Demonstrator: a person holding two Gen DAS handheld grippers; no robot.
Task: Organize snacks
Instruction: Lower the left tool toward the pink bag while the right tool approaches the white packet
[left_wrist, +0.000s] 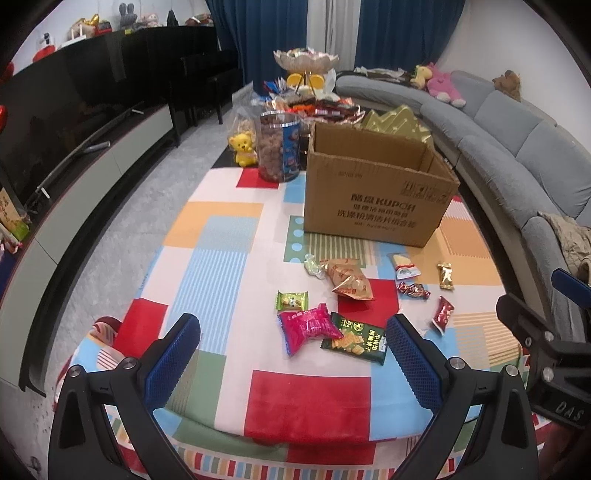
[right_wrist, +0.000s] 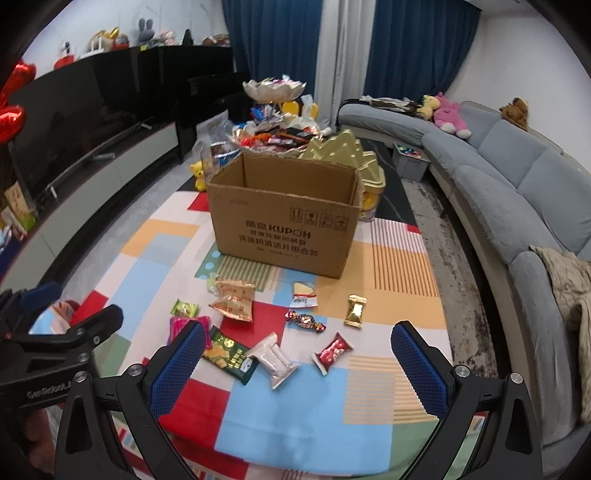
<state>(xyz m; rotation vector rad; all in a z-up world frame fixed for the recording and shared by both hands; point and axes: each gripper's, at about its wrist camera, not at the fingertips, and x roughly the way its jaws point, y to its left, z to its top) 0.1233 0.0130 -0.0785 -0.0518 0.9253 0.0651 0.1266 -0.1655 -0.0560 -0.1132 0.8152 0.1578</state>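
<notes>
A: Status of left gripper (left_wrist: 293, 345) and right gripper (right_wrist: 297, 352)?

B: Both spread wide, blue pads bare, nothing held. Hovering over the patchwork-coloured tablecloth (left_wrist: 221, 258), on the near side of the open brown cardboard box (left_wrist: 373, 184).

A: Location of snacks?

B: Scattered loose in front of the box: magenta crinkled packet (left_wrist: 308, 326) and dark green cracker packet (left_wrist: 356, 338) nearest the left gripper, partly overlapping; silver-white sachet (right_wrist: 273, 360) and red foil packet (right_wrist: 332, 350) nearest the right gripper. Closer to the box: orange-gold bag (left_wrist: 349, 278), small green packet (left_wrist: 291, 300), gold foil candy (right_wrist: 354, 311), twisted dark candy (right_wrist: 306, 320).

A: Recommended procedure?

B: Probably start with the red foil packet: lying apart from its neighbours. Lower pads to straddle it, close gently, lift, release over the box opening. Separate overlapping packets first.

A: Obstructions?

B: Behind the box: clear cylindrical jar of brown nuts (left_wrist: 277, 147), yellow bear toy (left_wrist: 243, 149), heaped wrappers. Not in the path. Box front wall tall; clear the rim before release.
</notes>
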